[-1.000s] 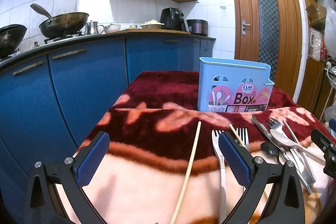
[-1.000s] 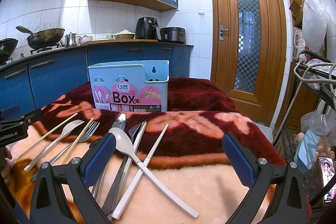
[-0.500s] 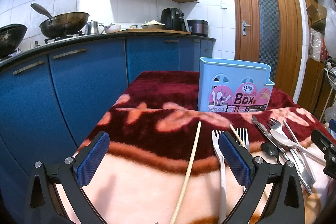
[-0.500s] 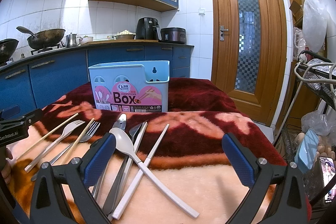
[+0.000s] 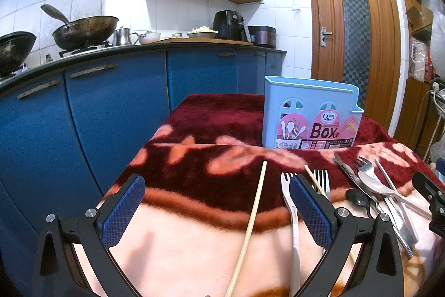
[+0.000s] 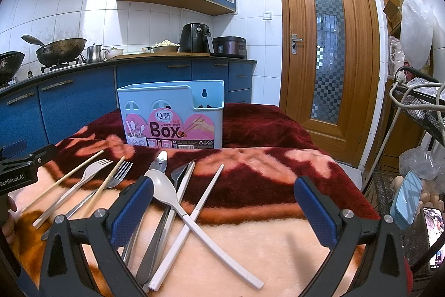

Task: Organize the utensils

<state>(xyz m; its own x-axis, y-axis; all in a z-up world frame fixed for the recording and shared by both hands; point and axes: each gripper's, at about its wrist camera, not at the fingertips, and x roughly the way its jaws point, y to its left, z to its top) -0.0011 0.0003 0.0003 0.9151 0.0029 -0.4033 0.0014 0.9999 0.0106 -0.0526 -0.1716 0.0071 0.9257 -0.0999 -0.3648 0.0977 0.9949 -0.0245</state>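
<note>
On the blanket (image 6: 278,166), nothing has shifted; both grippers' fingers (image 5: 311,209) (image 6: 314,210) stay spread, empty.

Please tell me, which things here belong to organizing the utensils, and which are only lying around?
For the job: blue box, white spoon, forks, wooden chopsticks, white chopsticks, knife.

Just around: wok, air fryer, rice cooker, kettle.

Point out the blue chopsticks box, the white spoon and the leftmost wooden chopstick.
blue chopsticks box (image 6: 169,116): right wrist view, on its front wall.
white spoon (image 6: 164,185): right wrist view, on its bowl.
leftmost wooden chopstick (image 5: 251,219): left wrist view, mid-shaft.
</note>
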